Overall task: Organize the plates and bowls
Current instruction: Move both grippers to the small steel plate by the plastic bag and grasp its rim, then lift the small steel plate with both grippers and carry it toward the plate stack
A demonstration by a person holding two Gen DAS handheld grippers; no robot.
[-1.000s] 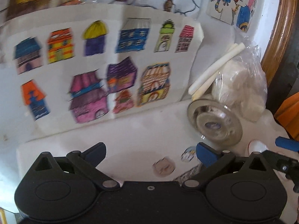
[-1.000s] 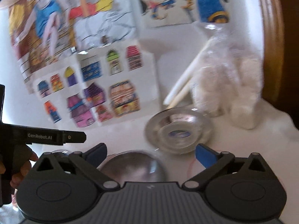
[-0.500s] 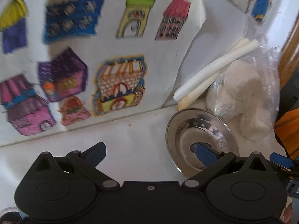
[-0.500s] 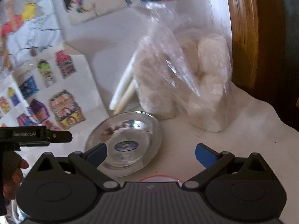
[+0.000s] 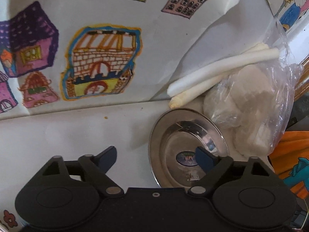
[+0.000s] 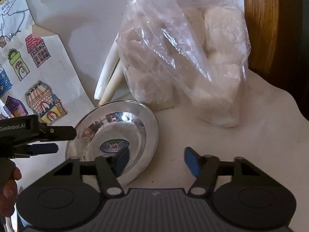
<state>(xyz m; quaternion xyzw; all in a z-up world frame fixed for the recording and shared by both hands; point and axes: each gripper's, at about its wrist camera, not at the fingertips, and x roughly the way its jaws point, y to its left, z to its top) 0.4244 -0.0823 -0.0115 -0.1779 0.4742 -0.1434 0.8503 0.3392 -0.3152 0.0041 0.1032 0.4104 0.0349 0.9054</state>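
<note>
— Right wrist view: plate (image 6: 123,133) is seen on the table beside the bag (image 6: 185,58), both grippers (image 6: 154,160) spread wide, nothing held.

— If clipped, it could be skidded into the bag.

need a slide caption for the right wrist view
Open right gripper straddles the rim of a shiny steel plate beside a clear plastic bag.

"GenRobot.AI" is printed on the left tool (image 6: 44,148); the steel plate (image 6: 135,127) sticker is unreadable.
</note>
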